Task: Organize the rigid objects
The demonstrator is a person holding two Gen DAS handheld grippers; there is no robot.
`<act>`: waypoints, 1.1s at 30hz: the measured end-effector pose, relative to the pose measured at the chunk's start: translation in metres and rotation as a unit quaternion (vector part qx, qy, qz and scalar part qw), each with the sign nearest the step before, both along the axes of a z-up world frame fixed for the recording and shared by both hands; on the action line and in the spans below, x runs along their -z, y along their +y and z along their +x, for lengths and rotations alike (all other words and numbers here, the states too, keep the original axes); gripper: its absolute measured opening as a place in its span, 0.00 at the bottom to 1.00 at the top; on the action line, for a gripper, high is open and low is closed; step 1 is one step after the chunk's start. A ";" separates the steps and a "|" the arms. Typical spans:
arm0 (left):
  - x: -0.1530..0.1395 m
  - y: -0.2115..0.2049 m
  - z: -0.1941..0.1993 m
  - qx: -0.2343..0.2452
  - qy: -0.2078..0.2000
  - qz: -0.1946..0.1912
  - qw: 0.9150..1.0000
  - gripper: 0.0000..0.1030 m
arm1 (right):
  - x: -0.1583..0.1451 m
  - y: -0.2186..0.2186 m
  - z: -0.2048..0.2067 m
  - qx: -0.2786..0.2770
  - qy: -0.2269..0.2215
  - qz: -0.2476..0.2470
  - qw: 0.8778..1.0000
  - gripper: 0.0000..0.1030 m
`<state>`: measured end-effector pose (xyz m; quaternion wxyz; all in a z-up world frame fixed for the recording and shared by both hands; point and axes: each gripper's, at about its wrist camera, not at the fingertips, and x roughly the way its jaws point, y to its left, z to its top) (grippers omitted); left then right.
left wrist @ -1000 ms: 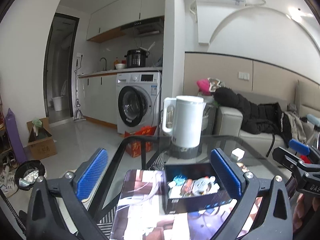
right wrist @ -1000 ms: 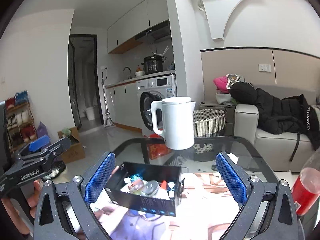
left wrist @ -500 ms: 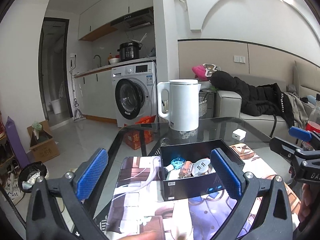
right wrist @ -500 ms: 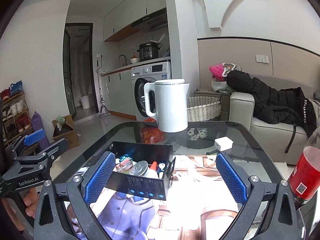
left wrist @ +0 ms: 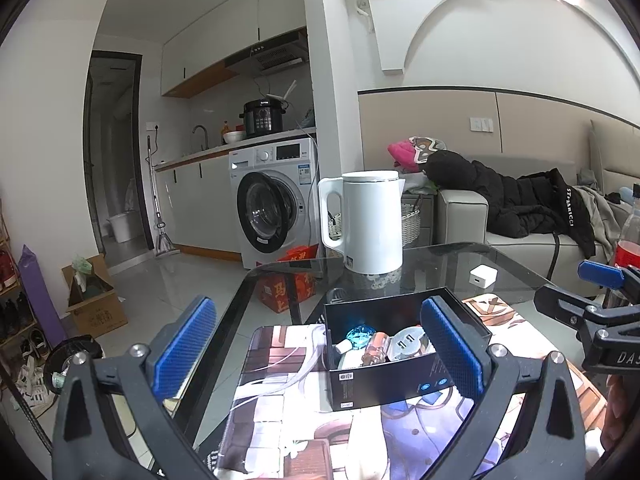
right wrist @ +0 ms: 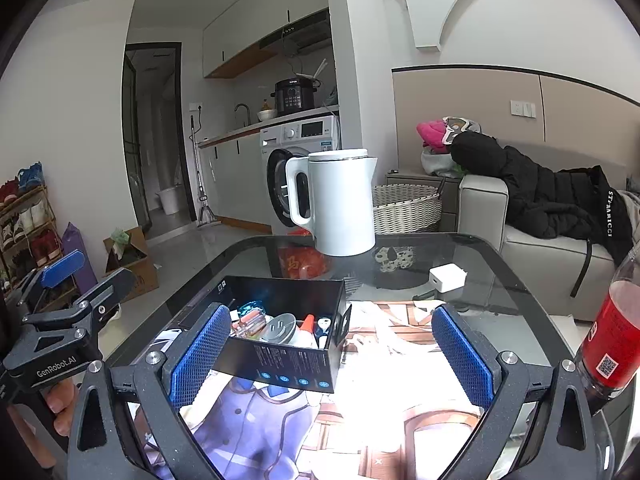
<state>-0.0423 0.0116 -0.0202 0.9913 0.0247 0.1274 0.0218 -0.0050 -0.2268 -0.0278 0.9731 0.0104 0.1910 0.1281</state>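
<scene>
— On the glass worktop point(left wrist: 448, 264), in the left wrist view, what do you see?
— A black box point(left wrist: 400, 376) on a picture mat point(left wrist: 288, 412). It sits in front of the left gripper point(left wrist: 316, 344), over by its right blue finger. Small things lie inside. The gripper is spread wide and holds nothing.
— What is behind the box?
— A white kettle point(left wrist: 370, 226) and a little white charger point(left wrist: 483, 275). The right gripper point(left wrist: 600, 300) shows at the right edge.
— And in the right wrist view?
— The same black box point(right wrist: 280, 344), now near the left blue finger of the right gripper point(right wrist: 330, 354). That gripper is wide too, with nothing in it. A red bottle point(right wrist: 608, 340) stands at the right. The left gripper point(right wrist: 64, 300) shows at the left edge.
</scene>
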 end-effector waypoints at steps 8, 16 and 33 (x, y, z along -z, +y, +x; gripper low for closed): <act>0.000 0.008 0.000 -0.001 0.004 -0.014 1.000 1.00 | -0.002 -0.003 0.000 0.004 0.003 0.003 1.000 0.99; 0.000 0.006 0.000 0.000 0.001 -0.014 1.000 1.00 | -0.002 -0.001 0.001 0.004 0.002 0.002 1.000 0.99; -0.001 0.003 -0.001 0.009 0.007 -0.010 1.000 1.00 | -0.002 0.001 0.003 0.000 0.001 0.001 1.000 0.99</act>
